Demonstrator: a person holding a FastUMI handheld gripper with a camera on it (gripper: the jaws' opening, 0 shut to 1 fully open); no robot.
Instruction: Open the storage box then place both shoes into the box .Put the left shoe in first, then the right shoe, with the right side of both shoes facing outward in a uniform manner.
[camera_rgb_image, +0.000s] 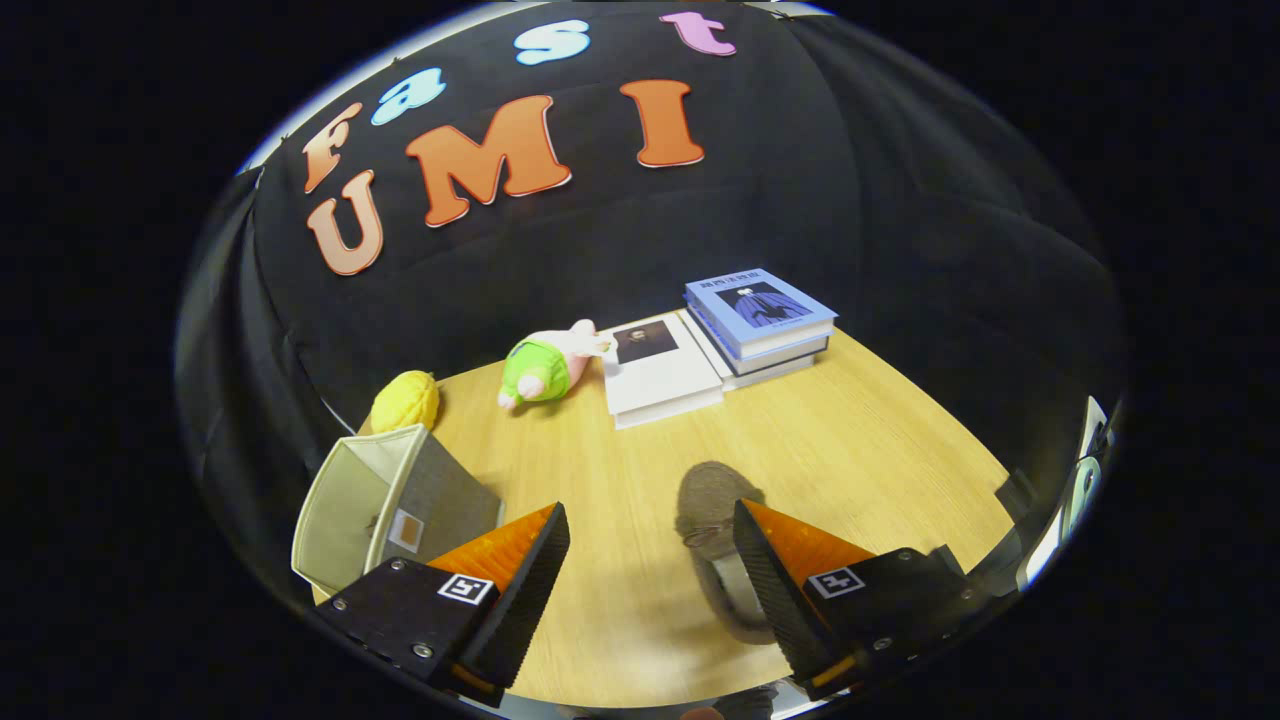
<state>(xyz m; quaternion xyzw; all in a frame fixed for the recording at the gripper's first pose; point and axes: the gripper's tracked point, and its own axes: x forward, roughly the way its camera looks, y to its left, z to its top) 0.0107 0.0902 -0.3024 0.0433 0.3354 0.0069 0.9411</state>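
Hovering over table (850, 440): gripper (650, 570) w/ fingers wide, nothing held. Grey shoe (712, 520) touching inner side of right finger; storage box (370, 505) just left of left finger.

The fisheye camera rides on the gripper (650, 560) and looks forward and down along its two spread fingers at the light wooden tabletop (850, 450), close above it. It faces the booth's black cloth back wall (850, 200), with the stacked blue and white books (720, 350) lying far across the table.
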